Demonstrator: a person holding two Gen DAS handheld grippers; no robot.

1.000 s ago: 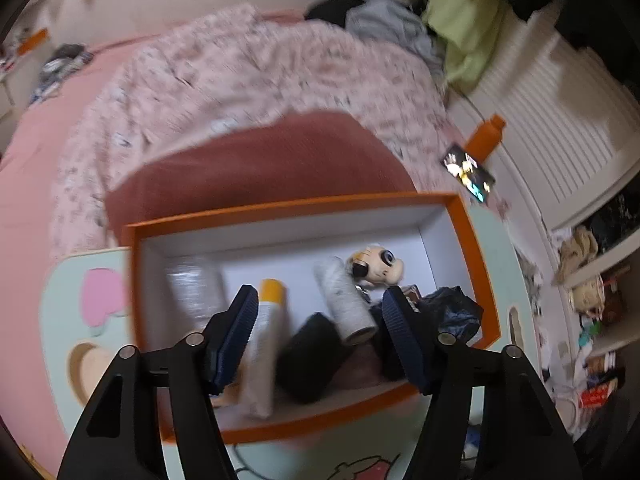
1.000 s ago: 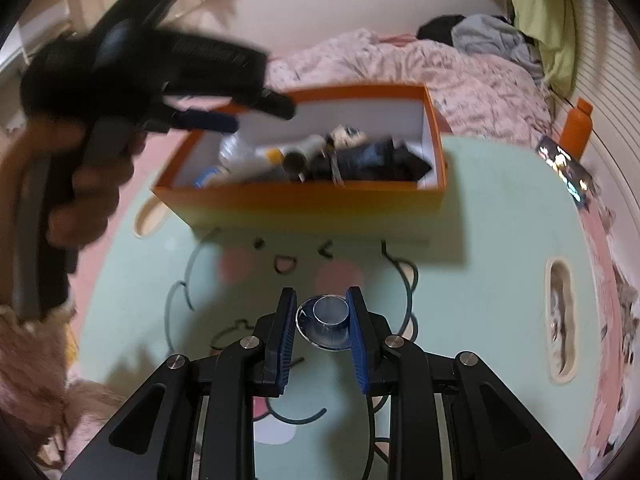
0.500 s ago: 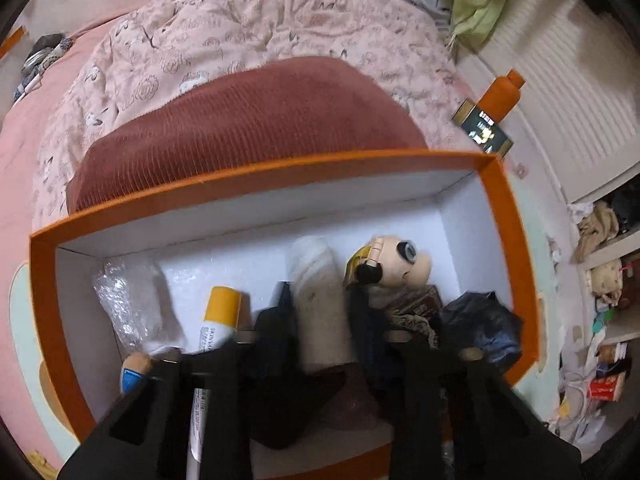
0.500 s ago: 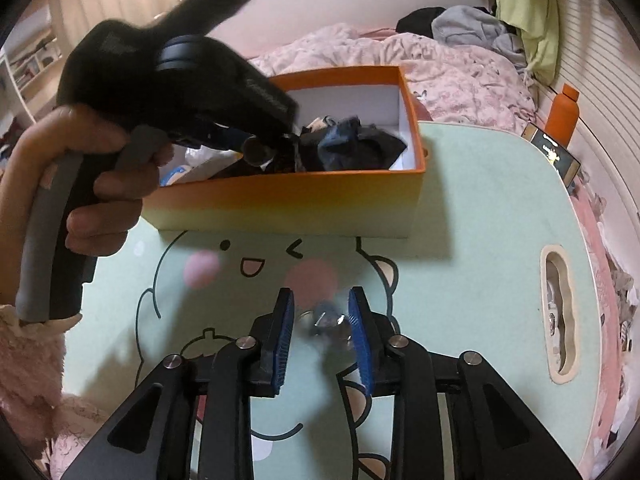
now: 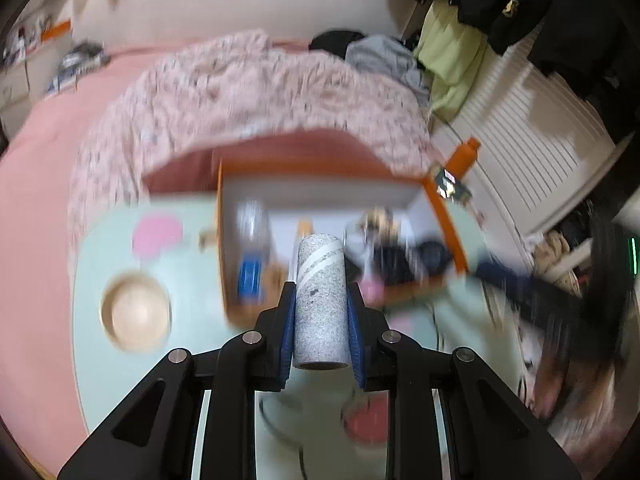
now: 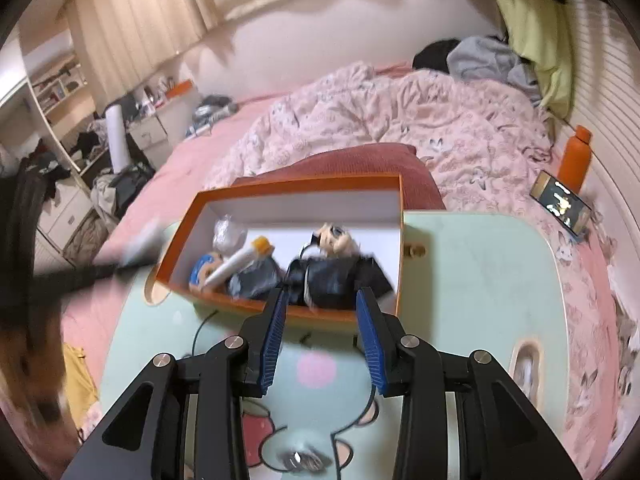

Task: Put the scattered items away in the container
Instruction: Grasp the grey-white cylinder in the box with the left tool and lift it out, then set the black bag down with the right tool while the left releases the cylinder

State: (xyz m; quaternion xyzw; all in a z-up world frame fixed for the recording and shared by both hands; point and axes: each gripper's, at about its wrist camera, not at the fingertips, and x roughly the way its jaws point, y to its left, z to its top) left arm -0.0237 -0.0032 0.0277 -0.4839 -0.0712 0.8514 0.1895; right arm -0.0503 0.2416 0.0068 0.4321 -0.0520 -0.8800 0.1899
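Left gripper [image 5: 320, 320] clamped on a speckled grey roll [image 5: 320, 300], frame centre, its far end over the near edge of the orange box [image 5: 444, 224]. Right gripper [image 6: 320, 332] jaws opening, nothing between them; box [image 6: 292, 314] mid-frame on the green table [image 6: 480, 280], holding a white tube [image 6: 236, 264], doll head [image 6: 334, 236], black bags [image 6: 336, 280]. Small shiny item [image 6: 298, 460] on the table, bottom centre.

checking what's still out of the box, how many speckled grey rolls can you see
1. The speckled grey roll is clamped upright-on between the left gripper pads, in front of the orange box, not in it. Clutter in the box could hide another.
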